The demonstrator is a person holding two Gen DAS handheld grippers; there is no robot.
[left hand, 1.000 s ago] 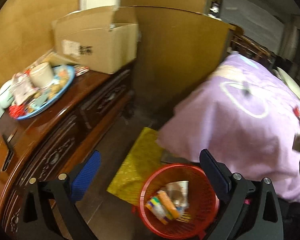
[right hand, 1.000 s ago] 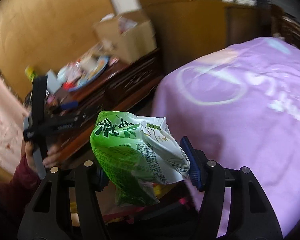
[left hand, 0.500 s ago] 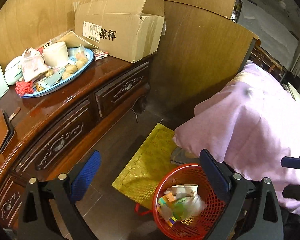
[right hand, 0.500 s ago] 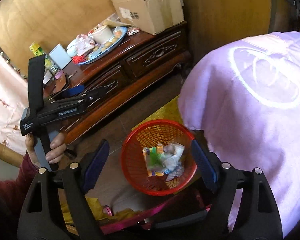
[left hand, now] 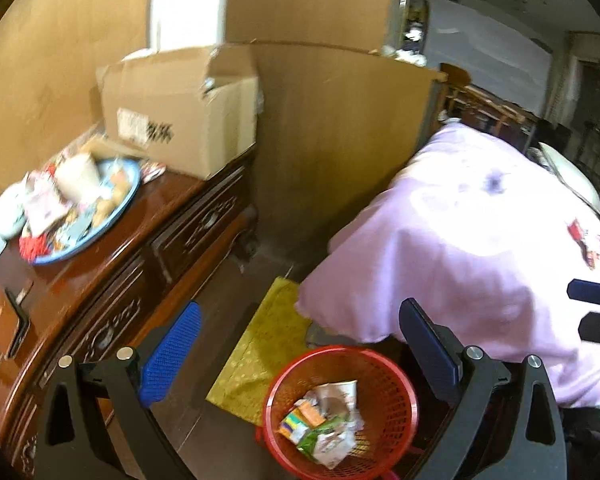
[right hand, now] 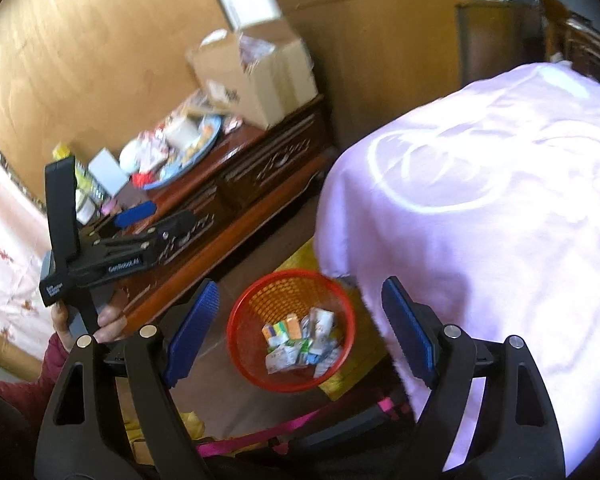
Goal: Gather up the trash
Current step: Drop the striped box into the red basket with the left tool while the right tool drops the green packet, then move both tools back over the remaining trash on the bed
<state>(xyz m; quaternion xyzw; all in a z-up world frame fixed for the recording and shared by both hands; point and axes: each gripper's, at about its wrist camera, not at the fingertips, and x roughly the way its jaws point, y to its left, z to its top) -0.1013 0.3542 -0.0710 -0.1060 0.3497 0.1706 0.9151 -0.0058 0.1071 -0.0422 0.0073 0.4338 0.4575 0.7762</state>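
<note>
At the far left of the right wrist view hangs a pale floral cloth (right hand: 8, 248), and in front of it a hand (right hand: 108, 322) in a dark red sleeve (right hand: 40, 368) holds the left claw (right hand: 148, 216), seen from the side; in its own view the left claw (left hand: 300, 344) stands wide with nothing between its blue pads. Next comes the dark carved wooden counter (left hand: 100, 280), which carries a blue plate (left hand: 116, 216) heaped with wrappers and snacks, a white cup (left hand: 78, 172) on that plate, and behind it an open cardboard box (left hand: 180, 120) against the brown wall panel (left hand: 340, 120). On the floor just beside the counter's foot lies a yellow mat (left hand: 260, 360). The red mesh basket (left hand: 396, 404) sits on the near edge of that mat, between the counter and the bed, and holds the trash (left hand: 324, 420): a crumpled paper cup, small colourful cartons and a green packet, all lying at the bottom. The right claw (right hand: 300, 324) hangs above the basket (right hand: 240, 344) with its jaws spread wide and empty, the trash (right hand: 300, 344) showing between its pads far below. To the right, a lilac blanket (left hand: 480, 260) with a pale ring pattern covers the bed and droops close to the basket's rim
</note>
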